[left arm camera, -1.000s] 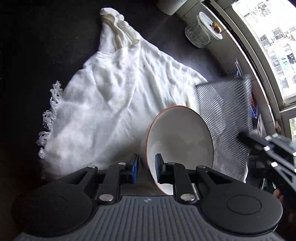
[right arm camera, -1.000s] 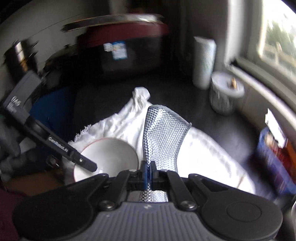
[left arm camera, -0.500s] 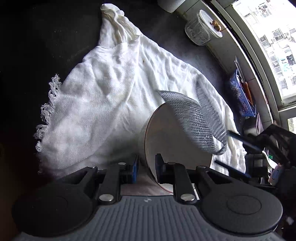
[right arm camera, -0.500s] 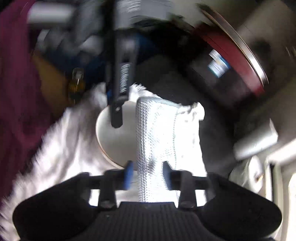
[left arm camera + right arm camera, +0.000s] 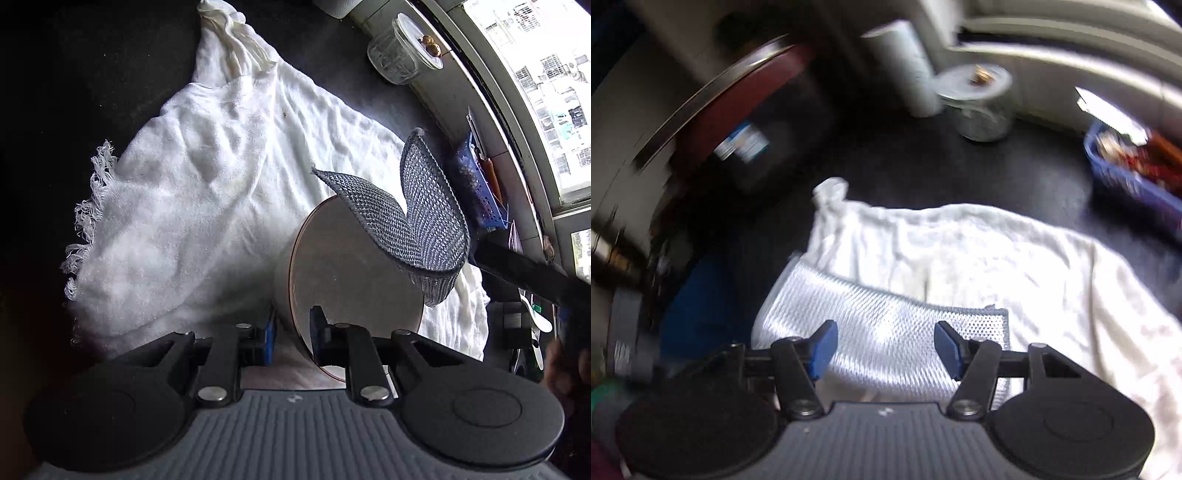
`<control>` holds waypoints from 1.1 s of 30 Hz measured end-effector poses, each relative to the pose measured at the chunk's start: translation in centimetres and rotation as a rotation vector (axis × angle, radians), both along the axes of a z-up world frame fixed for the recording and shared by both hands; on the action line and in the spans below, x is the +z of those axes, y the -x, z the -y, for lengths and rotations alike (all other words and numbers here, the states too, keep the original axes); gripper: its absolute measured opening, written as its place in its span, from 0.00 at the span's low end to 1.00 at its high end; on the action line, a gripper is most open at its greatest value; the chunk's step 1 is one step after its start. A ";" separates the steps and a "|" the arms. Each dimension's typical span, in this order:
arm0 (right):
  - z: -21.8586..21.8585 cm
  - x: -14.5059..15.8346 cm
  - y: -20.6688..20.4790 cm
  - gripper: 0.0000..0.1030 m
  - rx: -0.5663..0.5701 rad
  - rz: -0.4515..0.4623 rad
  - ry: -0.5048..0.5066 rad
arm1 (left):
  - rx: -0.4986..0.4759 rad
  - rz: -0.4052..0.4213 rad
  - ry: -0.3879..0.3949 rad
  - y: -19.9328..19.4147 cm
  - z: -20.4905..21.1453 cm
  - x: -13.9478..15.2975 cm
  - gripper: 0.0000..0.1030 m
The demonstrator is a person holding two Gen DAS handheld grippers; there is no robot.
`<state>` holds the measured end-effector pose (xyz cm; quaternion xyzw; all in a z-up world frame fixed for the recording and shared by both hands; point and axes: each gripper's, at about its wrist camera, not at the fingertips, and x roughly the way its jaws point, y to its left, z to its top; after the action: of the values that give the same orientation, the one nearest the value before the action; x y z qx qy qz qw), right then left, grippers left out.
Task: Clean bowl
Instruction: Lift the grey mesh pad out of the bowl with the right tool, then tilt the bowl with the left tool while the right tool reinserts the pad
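Left wrist view: the left tool (image 5: 290, 330) is clamped on the rim of the white bowl (image 5: 354, 280), one blue pad outside the wall and the other inside. The bowl is tipped up on its side, its brown-edged mouth facing right, above a rumpled white cloth (image 5: 221, 177) spread over the dark desk (image 5: 92, 74). A grey mesh scrubbing cloth (image 5: 413, 221) lies folded over the bowl's upper right rim, one flap inside the mouth and another standing up beyond it. At the right edge a dark finger of the other tool reaches toward the mesh; whether it touches cannot be told. A glass jar (image 5: 402, 59) with a lid stands near the window sill, and a blue basket (image 5: 476, 184) sits along the sill beside the cloth.

In the right wrist view, which is blurred, the right tool (image 5: 882, 347) has its jaws opening, the blue pads standing well apart. The mesh scrubbing cloth (image 5: 879, 332) lies between and beyond them, and neither pad presses on it. The white cloth (image 5: 997, 258) spreads beyond, with the glass jar (image 5: 979, 103) and the blue basket (image 5: 1126, 173) farther back on the desk (image 5: 960, 173). The bowl cannot be made out here.
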<state>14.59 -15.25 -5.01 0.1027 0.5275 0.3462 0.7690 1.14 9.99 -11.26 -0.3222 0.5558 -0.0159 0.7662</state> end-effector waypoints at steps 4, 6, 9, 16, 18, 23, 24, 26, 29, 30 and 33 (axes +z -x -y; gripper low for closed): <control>-2.1 -2.5 -1.1 0.61 0.034 -0.066 0.056 | 0.000 -0.001 0.013 0.0 -0.2 -0.3 0.17; -2.7 -2.9 -1.2 0.63 0.075 -0.082 0.065 | 0.000 -0.002 0.023 0.0 -0.4 -0.3 0.17; -3.0 -3.0 -1.4 0.63 0.133 -0.089 0.075 | -0.001 -0.003 0.031 -0.1 -0.6 -0.5 0.17; -4.9 -4.3 -0.8 0.57 0.353 -0.003 0.130 | -0.052 0.012 0.007 -0.6 -0.4 -0.2 0.17; -5.5 -4.7 -0.4 0.48 0.406 0.030 0.143 | -0.074 0.028 -0.011 -0.7 -0.4 0.0 0.17; -6.0 -5.0 0.5 0.26 0.492 0.093 0.159 | -0.089 0.051 -0.026 -0.9 -1.2 0.5 0.17; -6.1 -5.0 0.7 0.26 0.505 0.102 0.163 | -0.093 0.051 -0.024 -1.1 -1.2 0.5 0.17; -6.3 -5.0 1.0 0.21 0.520 0.112 0.179 | -0.122 0.055 -0.022 -1.4 -1.1 0.5 0.17; -6.7 -5.0 1.9 0.17 0.522 0.156 0.206 | -0.143 0.054 -0.002 -1.8 -1.1 0.2 0.17; -6.8 -4.9 2.2 0.16 0.527 0.177 0.215 | -0.135 0.049 0.015 -1.9 -1.3 0.0 0.17; -7.0 -4.4 3.5 0.16 0.554 0.265 0.253 | -0.111 0.034 0.067 -2.2 -1.9 -0.9 0.17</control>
<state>11.09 -8.25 -9.42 -0.1870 0.4694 0.4844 0.7142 3.36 11.86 -12.13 -0.3160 0.5589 -0.0823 0.7622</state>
